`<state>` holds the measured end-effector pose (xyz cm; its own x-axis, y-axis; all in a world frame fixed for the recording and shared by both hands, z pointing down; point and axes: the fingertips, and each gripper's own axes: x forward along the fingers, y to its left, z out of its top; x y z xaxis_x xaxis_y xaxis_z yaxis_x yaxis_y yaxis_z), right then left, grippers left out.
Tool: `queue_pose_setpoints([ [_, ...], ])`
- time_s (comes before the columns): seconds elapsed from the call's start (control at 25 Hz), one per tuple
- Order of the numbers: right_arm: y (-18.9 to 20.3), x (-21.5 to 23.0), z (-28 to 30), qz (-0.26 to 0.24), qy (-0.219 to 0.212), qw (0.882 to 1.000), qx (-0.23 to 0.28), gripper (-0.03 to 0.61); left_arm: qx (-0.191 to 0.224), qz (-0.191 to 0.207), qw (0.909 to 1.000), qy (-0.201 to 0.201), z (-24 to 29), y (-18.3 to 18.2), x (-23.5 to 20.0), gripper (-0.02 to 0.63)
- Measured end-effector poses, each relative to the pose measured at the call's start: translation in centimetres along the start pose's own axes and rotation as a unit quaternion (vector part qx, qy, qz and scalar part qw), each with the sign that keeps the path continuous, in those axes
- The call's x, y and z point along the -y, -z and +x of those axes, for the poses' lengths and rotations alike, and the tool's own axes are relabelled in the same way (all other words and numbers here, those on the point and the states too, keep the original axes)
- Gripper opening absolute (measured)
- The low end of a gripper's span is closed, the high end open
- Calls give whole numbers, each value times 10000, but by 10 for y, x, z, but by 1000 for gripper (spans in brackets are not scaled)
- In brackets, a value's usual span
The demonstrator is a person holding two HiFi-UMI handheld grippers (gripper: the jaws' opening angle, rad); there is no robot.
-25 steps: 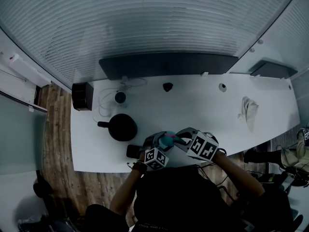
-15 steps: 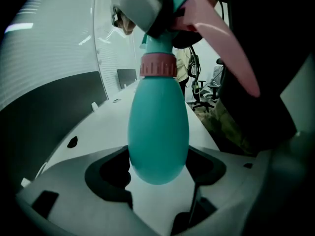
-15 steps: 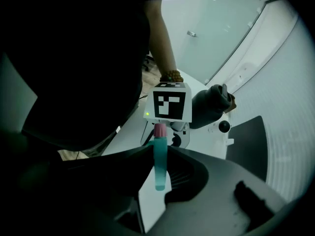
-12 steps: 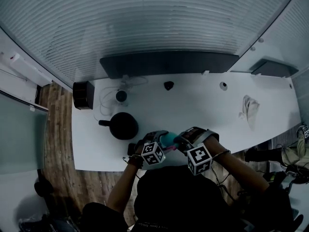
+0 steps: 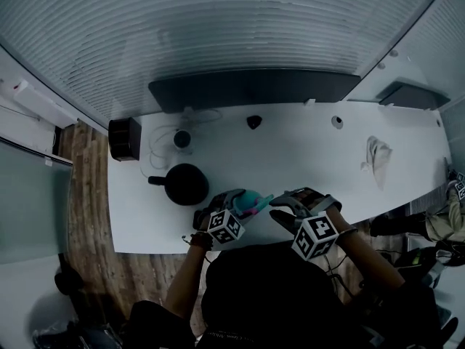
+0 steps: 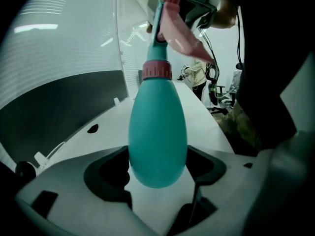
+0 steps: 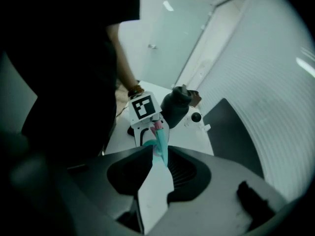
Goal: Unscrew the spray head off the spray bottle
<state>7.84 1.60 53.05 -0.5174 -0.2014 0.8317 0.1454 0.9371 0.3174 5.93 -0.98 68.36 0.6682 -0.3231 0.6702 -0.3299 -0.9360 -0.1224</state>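
Item: teal spray bottle, held off the bench over its near edge, belly pinched in L tongs; nozzle end of pink spray head caught betw. tips of R tongs, nearly pressed together, jaws just eased wider. Step, as judged: head to be turned w/ bottle kept fixed, grip best retaken nearer the collar per turn. Pose: both tongs slanted down, tips facing, R steeper.

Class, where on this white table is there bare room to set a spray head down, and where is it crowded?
Free: the wide stretch of table between the small black knob and the cloth. Crowded: the left end, with pot, cable and black box, and the near edge round the spray bottle.
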Motion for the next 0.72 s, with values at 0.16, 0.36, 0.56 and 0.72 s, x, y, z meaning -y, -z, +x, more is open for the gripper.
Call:
queue_pose_setpoints([
  [0.16,-5,21,-9,3937,-644,9021,1645,85,-156,281,9932,-1123,-13,4,-31,359],
  [0.36,23,24,9,6644,-1048,7070,2185,102,-178,498,9759,-2116,-17,0,-45,359],
  [0.56,25,31,17,7773,-1534,5429,2785,106,-445,594,9654,-2498,-14,3,-49,359],
  [0.72,31,25,27,7873,-1529,5363,2629,106,-715,576,9664,-2400,-7,9,-42,359],
])
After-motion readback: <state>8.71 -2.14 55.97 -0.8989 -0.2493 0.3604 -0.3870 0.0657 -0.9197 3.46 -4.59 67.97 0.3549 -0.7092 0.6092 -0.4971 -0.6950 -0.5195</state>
